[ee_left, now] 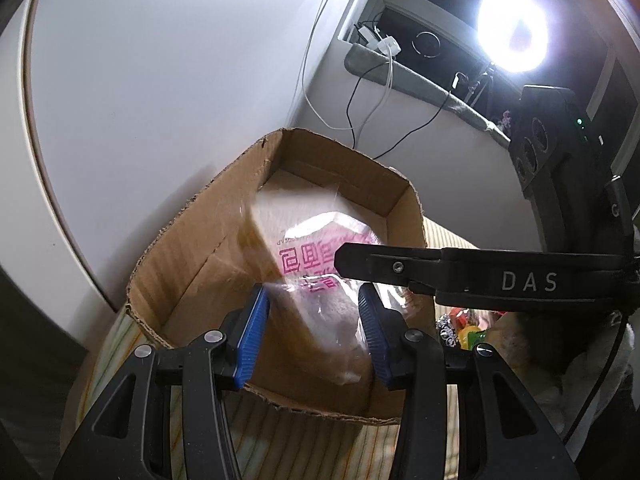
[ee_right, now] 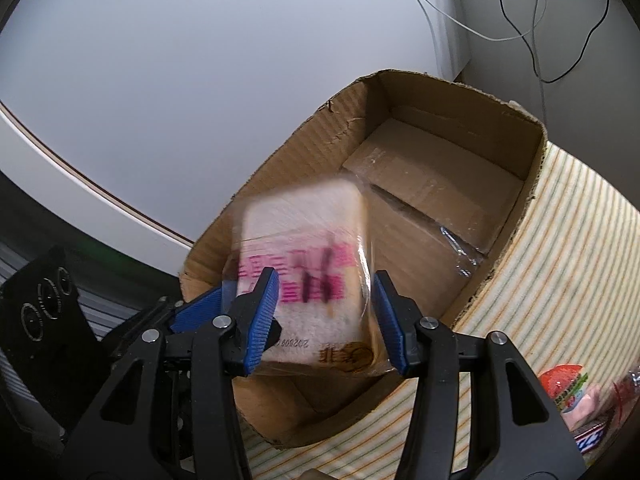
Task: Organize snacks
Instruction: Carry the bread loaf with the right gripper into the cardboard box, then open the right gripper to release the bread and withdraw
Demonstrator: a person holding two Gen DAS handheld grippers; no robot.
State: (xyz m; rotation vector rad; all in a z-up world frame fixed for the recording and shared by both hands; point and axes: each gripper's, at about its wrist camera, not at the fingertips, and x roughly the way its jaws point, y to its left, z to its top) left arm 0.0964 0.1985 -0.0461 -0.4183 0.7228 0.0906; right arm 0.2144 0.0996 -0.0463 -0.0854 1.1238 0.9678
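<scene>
White wall (ee_left: 180, 80) — glaring lamp (ee_left: 514, 32)

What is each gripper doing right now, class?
Left gripper: closed on the bagged bread.
Right gripper: closed on the same bagged bread.

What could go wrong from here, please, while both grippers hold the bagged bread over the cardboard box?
1. The bread bag sits between both the left gripper and the right gripper; if one lets go early, the bag may twist or slip.
2. The soft slices could get squashed by the blue pads.
3. The bag hangs near the box's torn near wall and might catch on it going down.
</scene>
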